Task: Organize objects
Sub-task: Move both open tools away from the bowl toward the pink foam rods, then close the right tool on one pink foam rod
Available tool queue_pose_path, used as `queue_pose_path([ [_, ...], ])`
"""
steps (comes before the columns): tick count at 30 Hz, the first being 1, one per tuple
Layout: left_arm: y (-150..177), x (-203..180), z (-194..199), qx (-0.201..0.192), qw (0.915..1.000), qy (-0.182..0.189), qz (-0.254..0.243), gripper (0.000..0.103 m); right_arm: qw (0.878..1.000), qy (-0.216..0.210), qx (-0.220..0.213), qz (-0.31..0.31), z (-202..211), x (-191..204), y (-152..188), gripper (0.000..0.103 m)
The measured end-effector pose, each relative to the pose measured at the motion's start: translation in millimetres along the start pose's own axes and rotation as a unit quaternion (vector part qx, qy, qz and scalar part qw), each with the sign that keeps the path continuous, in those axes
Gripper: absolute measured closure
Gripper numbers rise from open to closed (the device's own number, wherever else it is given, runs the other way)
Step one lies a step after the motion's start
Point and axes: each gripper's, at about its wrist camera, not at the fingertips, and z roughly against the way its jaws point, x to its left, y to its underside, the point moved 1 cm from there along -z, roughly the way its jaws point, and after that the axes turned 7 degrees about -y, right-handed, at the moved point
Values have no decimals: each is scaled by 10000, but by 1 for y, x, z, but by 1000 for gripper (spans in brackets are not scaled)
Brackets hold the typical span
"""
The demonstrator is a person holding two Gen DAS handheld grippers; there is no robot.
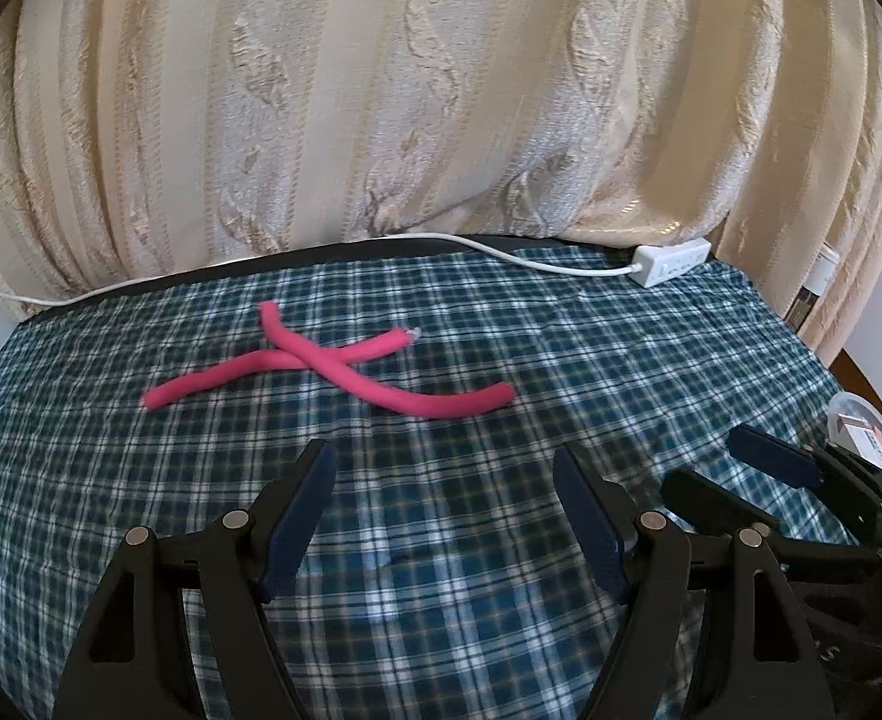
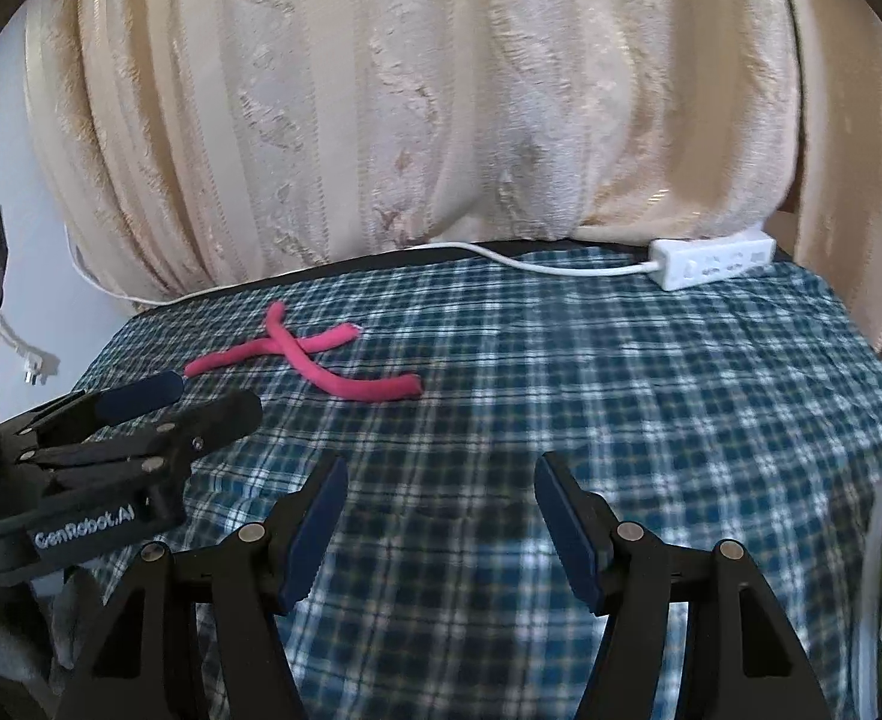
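Two pink foam rods (image 1: 327, 369) lie crossed in an X on a blue plaid tablecloth (image 1: 501, 570), upper left of centre in both views, well apart from both tools. Lower in the left wrist view, the left gripper (image 1: 444, 477) stands released, nothing between its blue pads. The right gripper (image 2: 441, 480) is likewise spread and empty. A white power strip (image 2: 714, 261) sits at the cloth's far right edge, before cream curtains (image 1: 441, 90).
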Motion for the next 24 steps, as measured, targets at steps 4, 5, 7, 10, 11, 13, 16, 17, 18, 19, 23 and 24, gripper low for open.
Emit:
queue_pose_path([
  [4,1,12,-3,19,9999,-112,104,27,9999,-42,103,19,-19,3,-4,35],
  [5,1,15,-4,35,9998,-129,133,27,9999,-44,133,20,-24,4,-5,35],
  [7,2,23,-10,107,9995,-193,207,27,9998,-57,205,40,-34,6,-7,35],
  [10,4,31,-17,201,9991,-274,256,27,9995,-83,289,131,-48,12,-10,35],
  [11,4,33,-19,223,9990,-288,269,27,9993,-94,317,159,-52,14,-11,35],
  [13,5,38,-21,249,9987,-328,311,27,9990,-105,368,213,-61,19,-13,35],
  [16,5,46,-25,286,9982,-363,383,27,9985,-160,439,285,-75,24,-18,35],
  [17,6,49,-26,294,9980,-384,400,27,9983,-178,453,311,-79,26,-19,35],
  [18,6,51,-27,304,9979,-398,414,27,9981,-197,467,344,-82,28,-20,35],
  [19,6,54,-28,319,9977,-416,437,27,9979,-210,486,387,-87,30,-22,35],
  [23,7,65,-32,366,9966,-515,520,27,9972,-246,556,446,-102,33,-26,35],
  [24,7,69,-33,382,9962,-547,556,27,9971,-252,569,446,-106,33,-28,35],
])
